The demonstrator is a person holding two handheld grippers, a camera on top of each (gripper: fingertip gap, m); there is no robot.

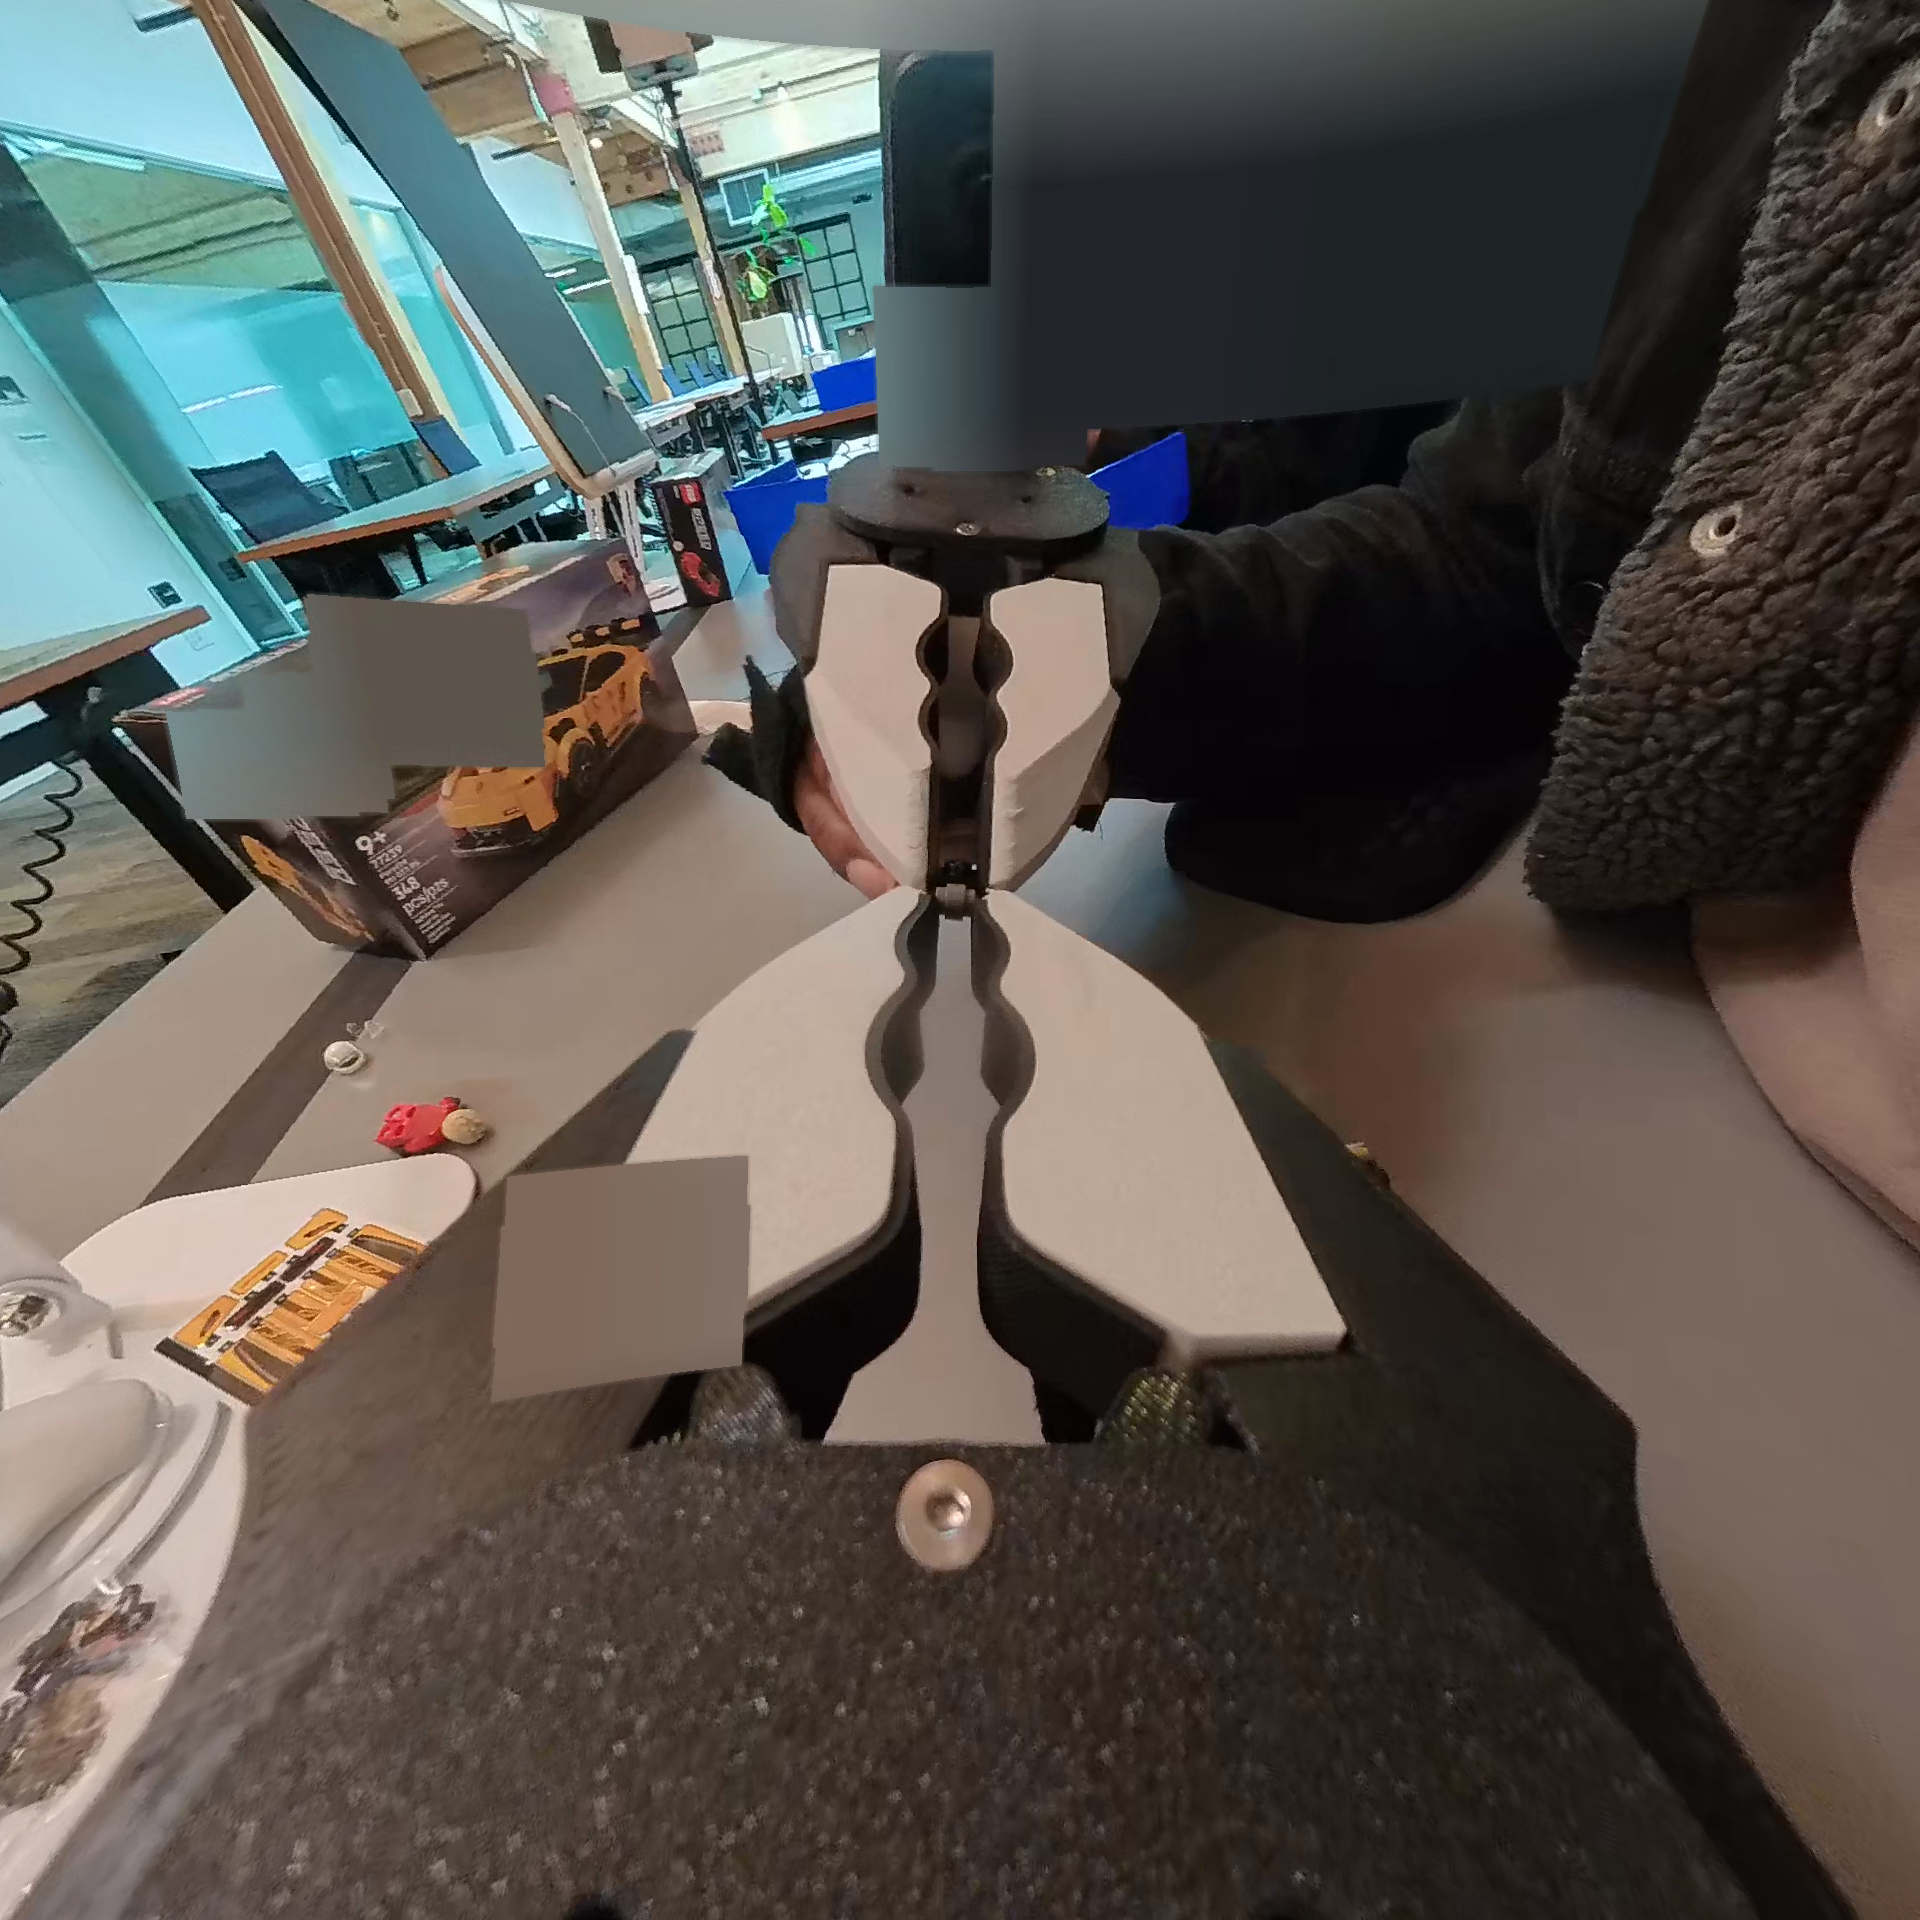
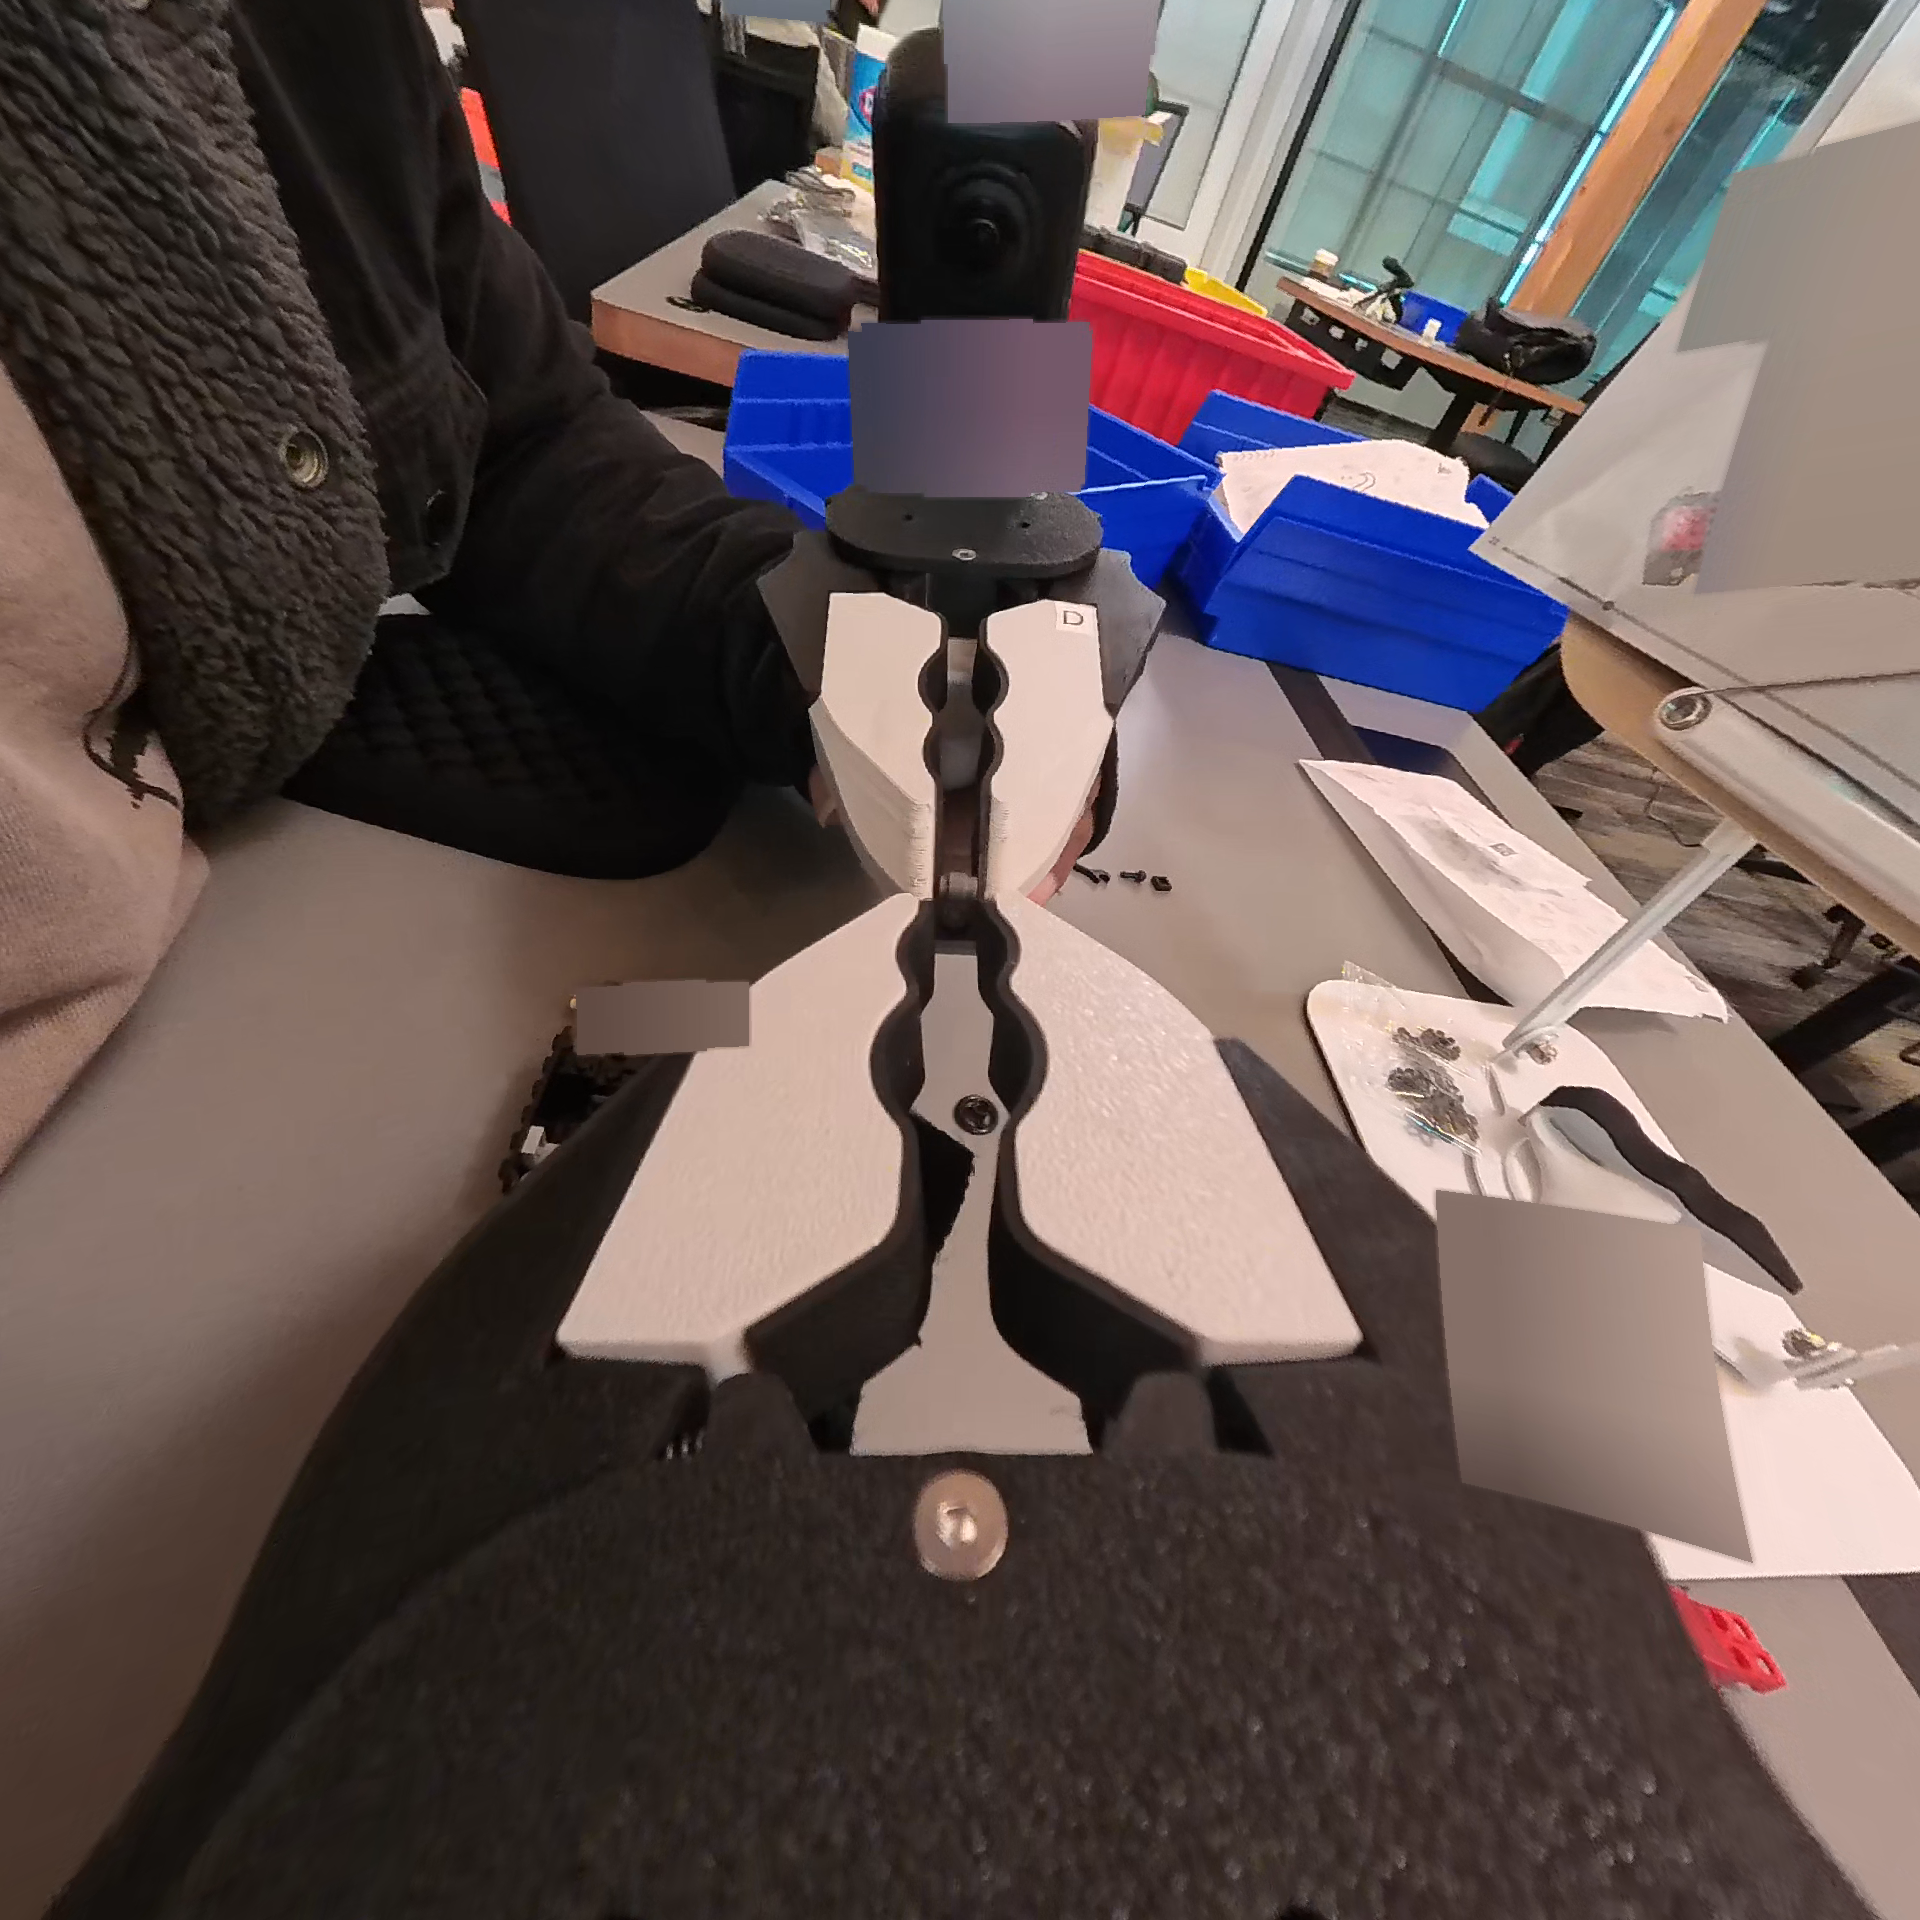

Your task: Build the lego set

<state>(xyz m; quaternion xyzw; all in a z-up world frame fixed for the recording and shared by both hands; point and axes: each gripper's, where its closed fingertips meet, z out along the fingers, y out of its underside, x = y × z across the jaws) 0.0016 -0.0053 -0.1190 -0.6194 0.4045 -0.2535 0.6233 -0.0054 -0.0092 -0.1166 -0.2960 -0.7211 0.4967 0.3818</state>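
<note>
My two grippers face each other tip to tip above the grey table (image 1: pixel 1299 1039). My left gripper (image 1: pixel 953 906) is shut on a small grey lego piece (image 1: pixel 954 897). My right gripper (image 2: pixel 956 920) is shut on a small dark lego piece (image 2: pixel 957 943). The two pieces meet between the tips. The right gripper also shows in the left wrist view (image 1: pixel 951 868), held by a hand (image 1: pixel 831 821). The left gripper also shows in the right wrist view (image 2: pixel 954 878), and the grey piece (image 2: pixel 954 890) sits at its tip.
A lego box with a yellow car (image 1: pixel 468 790), a red piece (image 1: pixel 416 1122) and a white tray (image 1: pixel 312 1216) with a sticker sheet (image 1: pixel 291 1309) lie at the left. Blue bins (image 2: pixel 1351 571), instruction paper (image 2: pixel 1486 883), a bag of small dark pieces (image 2: pixel 1434 1091) and loose black pieces (image 2: pixel 1127 878) lie at the right. My left and right fingertips are right by each other.
</note>
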